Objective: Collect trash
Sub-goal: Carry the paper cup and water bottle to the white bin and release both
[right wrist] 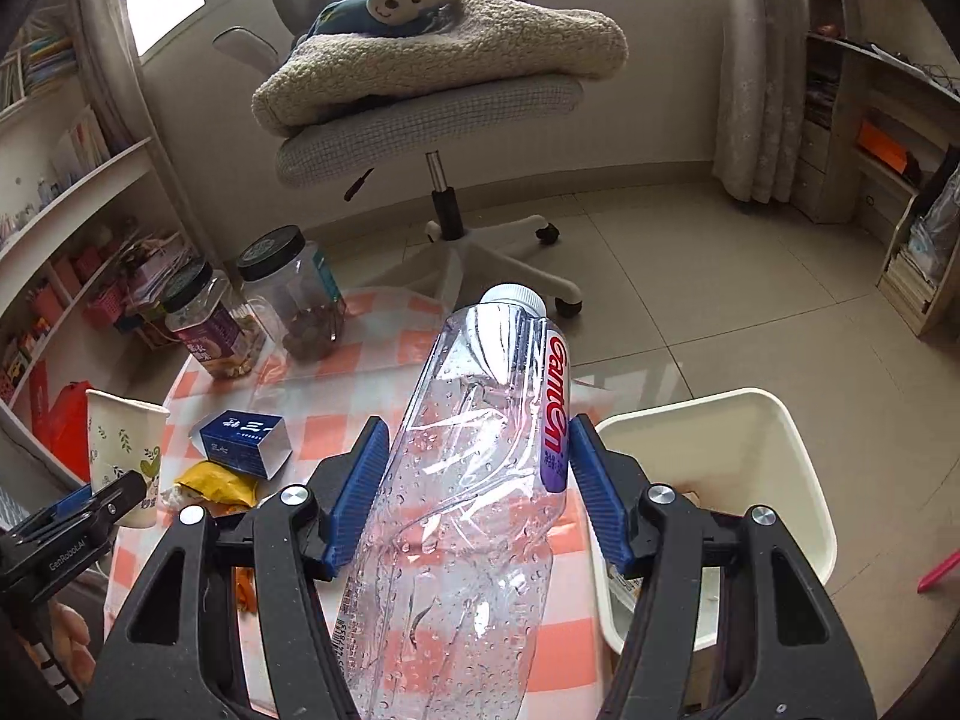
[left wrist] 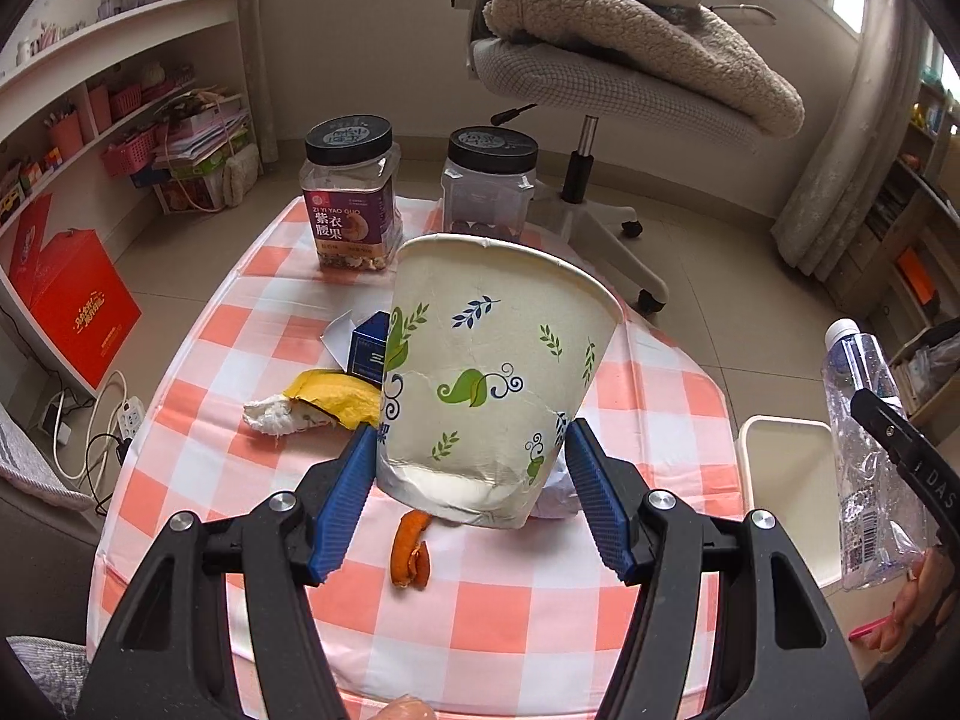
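Note:
My left gripper (left wrist: 469, 498) is shut on a white paper cup (left wrist: 489, 378) with green leaf print, held tilted above the checked tablecloth (left wrist: 480, 612). My right gripper (right wrist: 471, 492) is shut on an empty clear plastic bottle (right wrist: 474, 480) with a white cap, held above the table's right side next to the white bin (right wrist: 768, 420). The bottle (left wrist: 864, 444) and bin (left wrist: 786, 480) also show at the right of the left wrist view. On the cloth lie an orange peel (left wrist: 411, 549), a yellow wrapper with white tissue (left wrist: 318, 402), a small blue box (left wrist: 369, 348) and crumpled paper (left wrist: 555, 492).
Two black-lidded jars (left wrist: 351, 192) (left wrist: 489, 180) stand at the table's far edge. A swivel chair (left wrist: 600, 90) with a blanket and plush monkey stands beyond. Shelves (left wrist: 90, 120) and a red box (left wrist: 72, 300) are at the left; a power strip lies on the floor.

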